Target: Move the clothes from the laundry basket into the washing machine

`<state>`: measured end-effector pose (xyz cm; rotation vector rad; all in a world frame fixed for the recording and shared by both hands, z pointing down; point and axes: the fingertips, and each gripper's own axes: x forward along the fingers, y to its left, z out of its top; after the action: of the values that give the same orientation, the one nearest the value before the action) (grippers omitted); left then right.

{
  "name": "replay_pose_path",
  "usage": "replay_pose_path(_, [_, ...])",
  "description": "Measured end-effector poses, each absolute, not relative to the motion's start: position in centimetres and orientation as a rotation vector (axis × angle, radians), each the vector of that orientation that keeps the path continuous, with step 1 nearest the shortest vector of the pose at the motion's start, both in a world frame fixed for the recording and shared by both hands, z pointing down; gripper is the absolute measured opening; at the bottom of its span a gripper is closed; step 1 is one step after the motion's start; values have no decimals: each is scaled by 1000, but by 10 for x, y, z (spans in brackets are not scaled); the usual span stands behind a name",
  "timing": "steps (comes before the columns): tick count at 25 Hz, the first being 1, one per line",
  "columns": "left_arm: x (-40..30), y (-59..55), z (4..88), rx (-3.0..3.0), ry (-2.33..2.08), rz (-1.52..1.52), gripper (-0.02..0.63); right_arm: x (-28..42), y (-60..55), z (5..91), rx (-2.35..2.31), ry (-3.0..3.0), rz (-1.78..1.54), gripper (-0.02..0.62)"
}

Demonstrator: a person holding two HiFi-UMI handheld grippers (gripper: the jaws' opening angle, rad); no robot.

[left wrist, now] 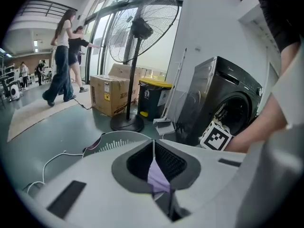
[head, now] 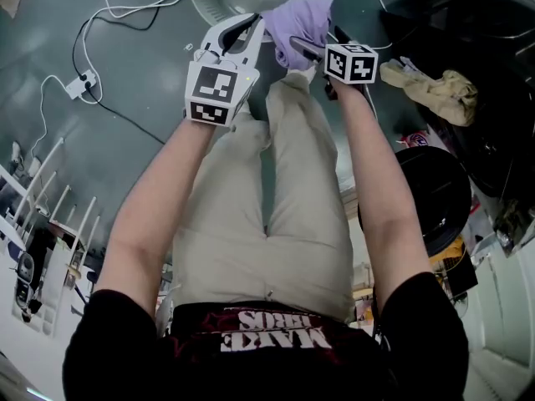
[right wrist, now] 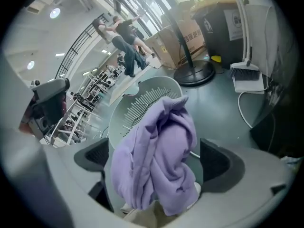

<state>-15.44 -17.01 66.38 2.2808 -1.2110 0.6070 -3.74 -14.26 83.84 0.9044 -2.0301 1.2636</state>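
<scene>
1 pinch alone bears the load: the left gripper is closed on a thin fold of the lilac garment, while the right gripper stands wide open around the bunch without pressing it. That fold could slip, dropping the garment into the laundry basket below. It hangs soft and crumpled, well apart from the washing machine.

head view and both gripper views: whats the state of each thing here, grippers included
purple garment: bunched up, hanging in the air
left gripper: shut on the purple garment
right gripper: open wide, garment hangs between its jaws, pads clear of it
laundry basket: upright on the floor
washing machine: door open
beige cloth: crumpled, lying loose
fan: standing upright
</scene>
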Motion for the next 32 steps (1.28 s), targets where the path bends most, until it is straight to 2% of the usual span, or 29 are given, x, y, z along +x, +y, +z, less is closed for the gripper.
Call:
replay_pose_path(14, [-181,-168,696,2264,-1226,603,6,-50,-142,903,841,-1964,1372,591])
replay_pose_path(15, [-180,-167,696,2265,-1225,598,6,-52,-139,903,811,-1968,1395,576])
replay_pose_path(18, [-182,-165,696,2259,-1221,592,6,-60,-128,900,714,-1976,1411,416])
replay_pose_path(24, [-182,-158,684,2250,-1211,589,6,-50,-124,884,771,-1915,1440,243])
replay_pose_path(27, [-177,-152,673,2246,-1199,588,6,-52,-129,862,772,-1940,1470,200])
replay_pose_path(32, [-173,-147,650,2255,-1174,596,6,-54,-136,826,750,-1986,1513,195])
